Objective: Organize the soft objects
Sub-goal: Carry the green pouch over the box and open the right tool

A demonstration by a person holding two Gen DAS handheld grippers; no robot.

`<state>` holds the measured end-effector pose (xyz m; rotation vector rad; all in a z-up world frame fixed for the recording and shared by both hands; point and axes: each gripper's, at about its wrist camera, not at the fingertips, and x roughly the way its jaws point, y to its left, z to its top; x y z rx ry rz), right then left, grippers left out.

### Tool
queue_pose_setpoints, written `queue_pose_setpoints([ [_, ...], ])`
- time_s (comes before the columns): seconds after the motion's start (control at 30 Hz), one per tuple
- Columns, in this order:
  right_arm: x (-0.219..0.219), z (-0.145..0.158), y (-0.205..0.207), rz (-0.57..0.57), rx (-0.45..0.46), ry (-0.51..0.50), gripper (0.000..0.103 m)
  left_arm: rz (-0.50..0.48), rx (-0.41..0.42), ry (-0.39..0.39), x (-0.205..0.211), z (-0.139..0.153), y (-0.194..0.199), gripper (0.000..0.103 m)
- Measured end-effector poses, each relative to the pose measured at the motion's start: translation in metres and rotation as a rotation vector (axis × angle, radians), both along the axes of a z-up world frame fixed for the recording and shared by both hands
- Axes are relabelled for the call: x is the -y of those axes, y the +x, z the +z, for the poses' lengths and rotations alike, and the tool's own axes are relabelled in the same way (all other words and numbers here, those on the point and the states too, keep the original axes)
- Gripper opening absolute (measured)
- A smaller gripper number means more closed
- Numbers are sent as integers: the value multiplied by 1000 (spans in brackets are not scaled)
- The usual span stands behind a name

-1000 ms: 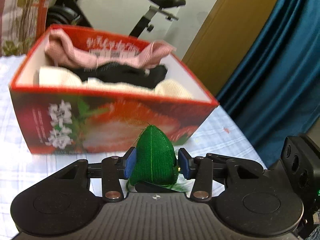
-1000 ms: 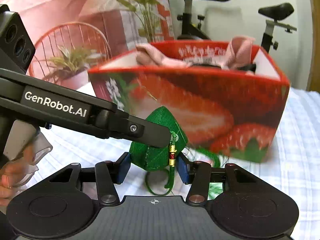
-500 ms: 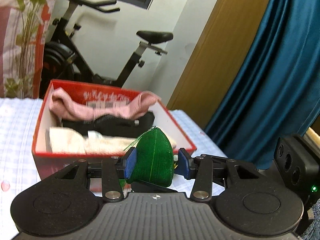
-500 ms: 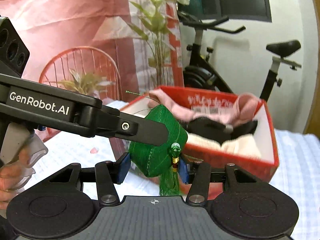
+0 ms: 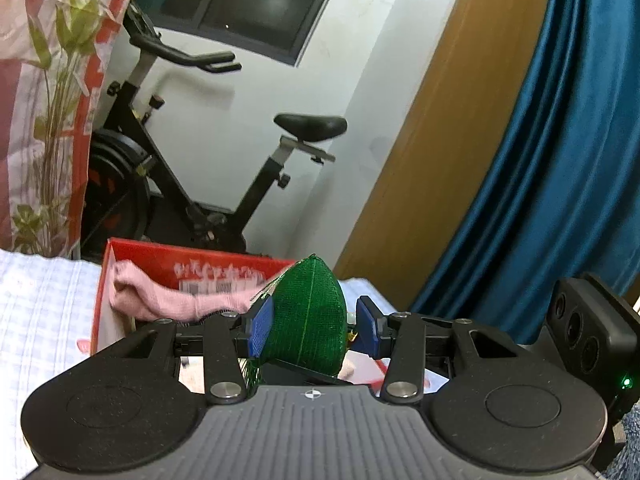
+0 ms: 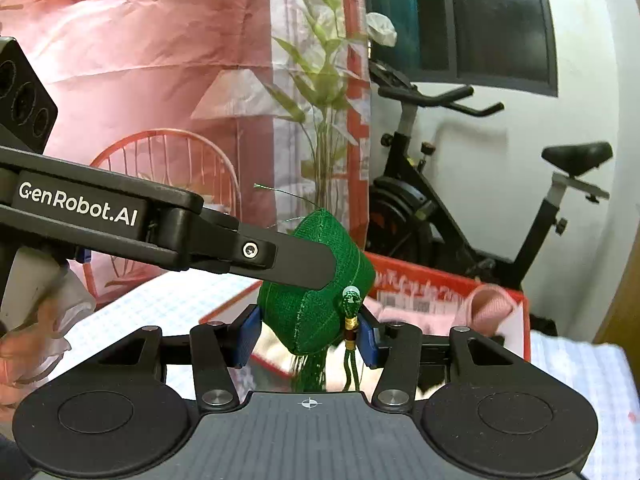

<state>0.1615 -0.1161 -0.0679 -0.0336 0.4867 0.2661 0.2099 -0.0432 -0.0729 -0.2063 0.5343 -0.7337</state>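
The left gripper (image 5: 314, 328) and right gripper (image 6: 308, 334) share matte black bodies, ribbed grey decks, silver pivot screws and blue ridged pads (image 5: 262, 330). White "GenRobot.AI" lettering marks the left arm; what looks like a clear-gloved hand (image 6: 28, 344) blurs.

Red box (image 5: 120, 252): open top, partly filled by pink cloth (image 5: 168, 300); approach from above unobstructed. Exercise bike (image 6: 472, 216) stands just behind the box's far wall. Blue curtain (image 5: 560, 160) bounds the right side. Checked tablecloth (image 5: 40, 312) lies bare left of the box.
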Motion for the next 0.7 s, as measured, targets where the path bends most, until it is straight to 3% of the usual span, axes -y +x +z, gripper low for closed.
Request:
queue_pose_setpoints([
  [0.33, -4, 22, 42, 33, 40, -51, 46, 24, 36, -6, -1, 12, 27, 48],
  [0.7, -6, 6, 89, 58, 6, -95, 46, 42, -43, 3, -4, -10, 66, 48],
])
